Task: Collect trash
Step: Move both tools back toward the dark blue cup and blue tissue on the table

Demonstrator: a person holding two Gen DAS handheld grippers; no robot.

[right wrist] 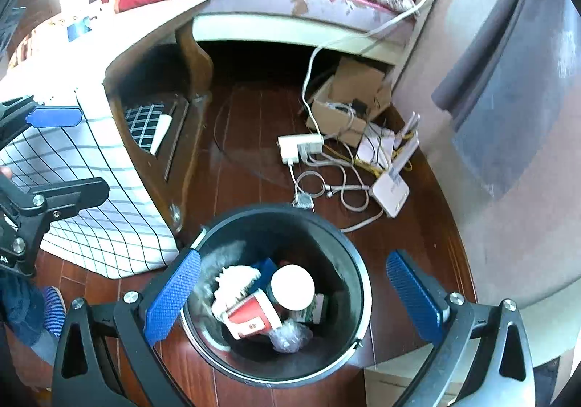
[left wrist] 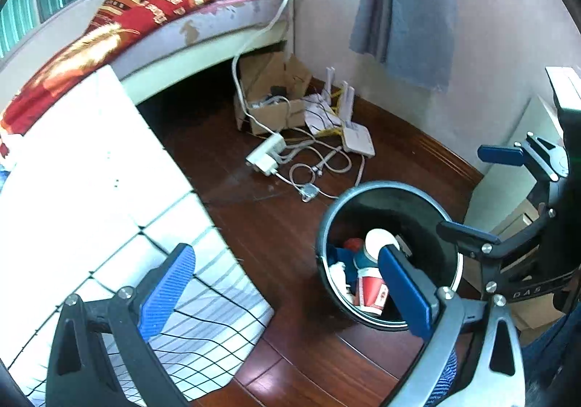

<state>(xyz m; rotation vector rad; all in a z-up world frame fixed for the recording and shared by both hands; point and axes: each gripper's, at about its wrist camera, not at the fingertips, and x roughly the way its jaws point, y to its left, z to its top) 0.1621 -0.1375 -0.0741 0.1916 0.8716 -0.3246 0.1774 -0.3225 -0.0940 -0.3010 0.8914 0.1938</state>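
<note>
A black round trash bin (right wrist: 357, 283) stands on the dark wooden floor. It holds a red paper cup (right wrist: 250, 316), a white-lidded cup (right wrist: 292, 286), crumpled white paper (right wrist: 236, 280) and a clear plastic wrapper (right wrist: 288, 336). My right gripper (right wrist: 294, 298) is open and empty, directly above the bin's mouth. My left gripper (left wrist: 287, 290) is open and empty, left of the bin (left wrist: 326, 225), over the floor. The right gripper (left wrist: 468, 189) also shows in the left wrist view, and the left gripper (right wrist: 61, 153) in the right wrist view.
A bed with a red patterned blanket (left wrist: 138, 11) stands at the back. A white checked cloth (left wrist: 109, 189) hangs over wooden furniture (right wrist: 163, 138) on the left. A cardboard box (left wrist: 272, 94), power strip (left wrist: 267, 153), router (left wrist: 357, 140) and cables lie by the wall.
</note>
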